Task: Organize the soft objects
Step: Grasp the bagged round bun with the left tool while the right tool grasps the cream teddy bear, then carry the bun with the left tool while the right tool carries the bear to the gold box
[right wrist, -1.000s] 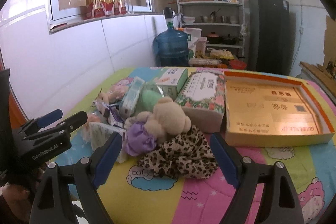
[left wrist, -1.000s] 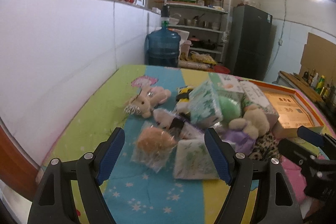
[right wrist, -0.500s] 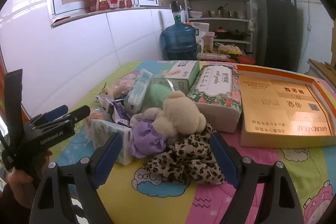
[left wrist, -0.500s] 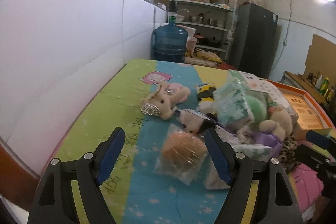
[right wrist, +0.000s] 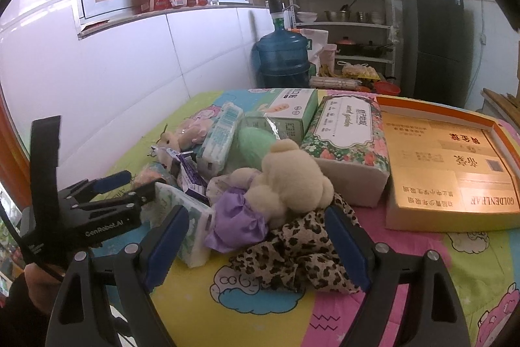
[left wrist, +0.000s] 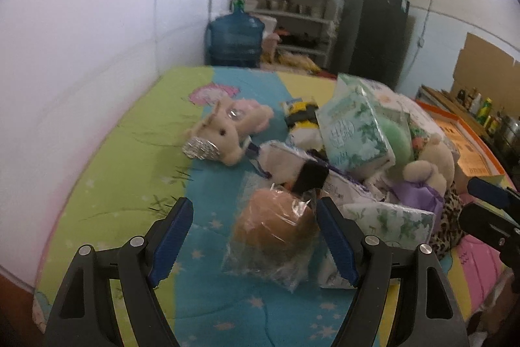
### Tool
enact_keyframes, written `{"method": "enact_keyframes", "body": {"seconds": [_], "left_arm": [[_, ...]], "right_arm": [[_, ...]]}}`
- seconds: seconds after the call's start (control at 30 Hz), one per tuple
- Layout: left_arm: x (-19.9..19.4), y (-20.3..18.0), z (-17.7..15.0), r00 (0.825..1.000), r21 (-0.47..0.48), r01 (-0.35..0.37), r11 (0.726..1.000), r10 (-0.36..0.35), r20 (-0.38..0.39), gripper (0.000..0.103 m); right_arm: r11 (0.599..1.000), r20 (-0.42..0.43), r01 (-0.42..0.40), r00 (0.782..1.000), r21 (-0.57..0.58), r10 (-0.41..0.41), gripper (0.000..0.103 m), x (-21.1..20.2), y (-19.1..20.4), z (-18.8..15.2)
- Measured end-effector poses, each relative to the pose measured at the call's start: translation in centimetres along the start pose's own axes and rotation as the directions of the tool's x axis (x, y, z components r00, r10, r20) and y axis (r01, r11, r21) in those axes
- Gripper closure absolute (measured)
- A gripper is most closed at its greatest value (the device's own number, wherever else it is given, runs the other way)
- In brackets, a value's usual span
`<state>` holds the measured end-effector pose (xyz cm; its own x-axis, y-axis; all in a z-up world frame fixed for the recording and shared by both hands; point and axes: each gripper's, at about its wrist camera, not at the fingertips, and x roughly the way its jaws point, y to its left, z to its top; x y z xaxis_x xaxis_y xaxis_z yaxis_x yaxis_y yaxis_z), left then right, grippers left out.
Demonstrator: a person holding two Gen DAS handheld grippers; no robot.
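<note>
Two hand-held grippers were over the table, both with jaws spread apart and holding nothing. The left hand-held gripper (left wrist: 253,241) faced the bagged orange plush (left wrist: 274,225), which lay on the patterned cover at the near-left edge of the pile, roughly at 1 o'clock from the jaw gap and hard against the right finger. Bag long axis looked to run about 11-to-5 o'clock in the left wrist view; motion blur made that rough. The left unit was clearly the nearer one. The pig plush (left wrist: 227,132) sat further out at 12 o'clock, apart from the pile.

The right hand-held gripper (right wrist: 256,241) faced the cream teddy (right wrist: 289,181) at 12 o'clock, sitting on the purple cloth (right wrist: 237,221) and leopard fabric (right wrist: 299,252). Tissue packs (right wrist: 347,132) were behind it, and the orange box lid (right wrist: 445,152) lay at 2 o'clock.

My read: the bag wanted a small shift right to centre it before closing. The film looked slippery, so it could slide out.
</note>
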<state>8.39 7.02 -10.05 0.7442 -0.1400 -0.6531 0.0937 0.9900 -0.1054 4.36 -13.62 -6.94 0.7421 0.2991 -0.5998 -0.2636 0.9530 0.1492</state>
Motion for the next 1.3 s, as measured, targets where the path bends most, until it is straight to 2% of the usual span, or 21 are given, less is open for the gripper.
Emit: {"method": "enact_keyframes", "body": {"seconds": [0.13, 0.2, 0.23, 0.27, 0.47, 0.53, 0.73, 0.9, 1.0, 1.03, 1.07, 1.13, 1.17, 1.3], "left_arm": [[1.9, -0.1, 0.0, 0.993, -0.029, 0.084, 0.996, -0.086, -0.086, 0.026], [2.1, 0.0, -0.2, 0.989, -0.046, 0.123, 0.991, -0.127, -0.08, 0.045], [2.2, 0.0, -0.3, 0.984, -0.056, 0.157, 0.986, -0.161, -0.072, 0.05], [2.2, -0.1, -0.4, 0.982, -0.061, 0.173, 0.983, -0.177, -0.066, 0.059], [0.8, -1.0, -0.9, 0.991, -0.052, 0.134, 0.99, -0.134, -0.005, 0.06], [-0.2, -0.8, -0.8, 0.994, -0.056, 0.108, 0.993, -0.106, 0.036, 0.06], [-4.1, -0.4, -0.2, 0.989, -0.052, 0.051, 0.997, -0.043, 0.144, 0.06], [-5.2, 0.0, -0.3, 0.986, -0.049, 0.053, 0.997, -0.044, 0.162, 0.06], [-5.3, 0.1, -0.6, 0.986, -0.054, 0.063, 0.997, -0.053, 0.157, 0.06], [-5.3, 0.1, -0.5, 0.986, -0.056, 0.067, 0.996, -0.058, 0.155, 0.06], [-5.3, 0.0, -0.7, 0.986, -0.056, 0.069, 0.996, -0.06, 0.156, 0.06], [-5.4, 0.0, -0.9, 0.986, -0.056, 0.072, 0.996, -0.062, 0.157, 0.06], [-5.4, 0.0, -1.0, 0.986, -0.055, 0.07, 0.996, -0.061, 0.158, 0.06], [-5.3, -0.2, -0.9, 0.985, -0.057, 0.078, 0.995, -0.068, 0.156, 0.06]], "right_arm": [[1.0, -0.01, -0.016, 1.0, 0.008, 0.016, 0.017, 0.3, 0.1, 0.0], [1.0, -0.012, -0.015, 1.0, 0.01, 0.015, 0.017, 0.4, 0.1, 0.0], [1.0, -0.012, -0.013, 1.0, 0.013, 0.014, 0.018, 0.4, 0.0, 0.0], [1.0, -0.011, -0.012, 1.0, 0.015, 0.013, 0.02, 0.5, 0.0, 0.0], [1.0, -0.01, 0.002, 1.0, 0.025, -0.002, 0.025, 0.6, -1.0, 0.2], [0.999, -0.004, 0.006, 1.0, 0.031, -0.006, 0.025, 0.6, -1.3, 0.4], [0.999, 0.003, -0.004, 1.0, 0.053, 0.003, 0.025, 1.8, -2.2, 1.6], [0.998, -0.038, 0.01, 0.999, 0.055, -0.007, 0.025, 4.0, -2.6, 2.1], [0.998, -0.088, -0.017, 0.996, 0.06, 0.022, 0.025, 5.4, -2.9, 2.2], [0.998, -0.094, -0.027, 0.995, 0.063, 0.033, 0.027, 5.5, -2.9, 2.2], [0.997, -0.093, -0.043, 0.994, 0.056, 0.049, 0.038, 5.6, -2.8, 2.2], [0.998, -0.07, -0.053, 0.996, 0.039, 0.056, 0.043, 5.0, -2.6, 2.2], [0.998, -0.044, -0.059, 0.997, 0.025, 0.06, 0.051, 4.5, -2.5, 2.2], [0.997, 0.023, -0.078, 0.997, -0.001, 0.078, 0.056, 2.8, -2.0, 2.9]]}}
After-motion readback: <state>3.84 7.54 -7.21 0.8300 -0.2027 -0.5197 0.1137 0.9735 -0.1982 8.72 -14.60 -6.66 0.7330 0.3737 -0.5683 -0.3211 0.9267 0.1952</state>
